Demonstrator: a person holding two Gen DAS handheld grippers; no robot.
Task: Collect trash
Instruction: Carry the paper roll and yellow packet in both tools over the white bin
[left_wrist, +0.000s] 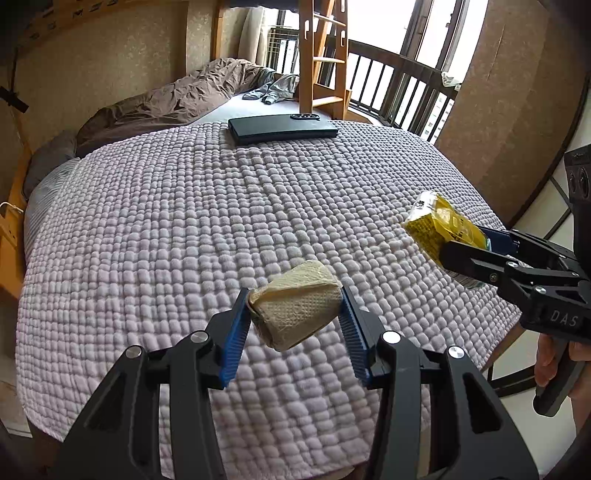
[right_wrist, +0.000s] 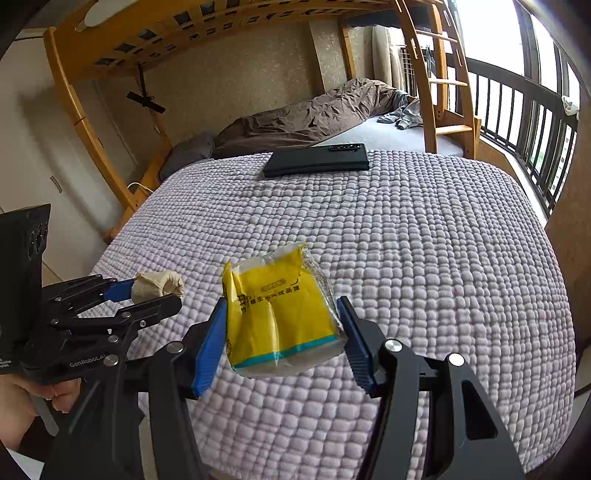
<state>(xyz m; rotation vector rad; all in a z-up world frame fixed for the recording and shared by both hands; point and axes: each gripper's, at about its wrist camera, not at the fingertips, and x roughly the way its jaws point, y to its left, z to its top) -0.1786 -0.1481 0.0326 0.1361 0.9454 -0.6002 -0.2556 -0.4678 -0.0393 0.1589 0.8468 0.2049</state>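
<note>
My left gripper (left_wrist: 293, 299) is shut on a crumpled beige paper towel wad (left_wrist: 295, 308) and holds it above the lilac quilted blanket (left_wrist: 184, 221). My right gripper (right_wrist: 280, 306) is shut on a yellow tissue packet (right_wrist: 279, 314), also held above the blanket. In the left wrist view the right gripper (left_wrist: 452, 247) comes in from the right with the yellow packet (left_wrist: 439, 225). In the right wrist view the left gripper (right_wrist: 157, 290) comes in from the left with the wad (right_wrist: 157, 282).
A black phone (left_wrist: 282, 128) lies at the blanket's far edge; it also shows in the right wrist view (right_wrist: 317, 159). Behind it is a bunk bed with a brown duvet (left_wrist: 166, 99), a wooden ladder (left_wrist: 325, 55) and a balcony railing (left_wrist: 406, 92).
</note>
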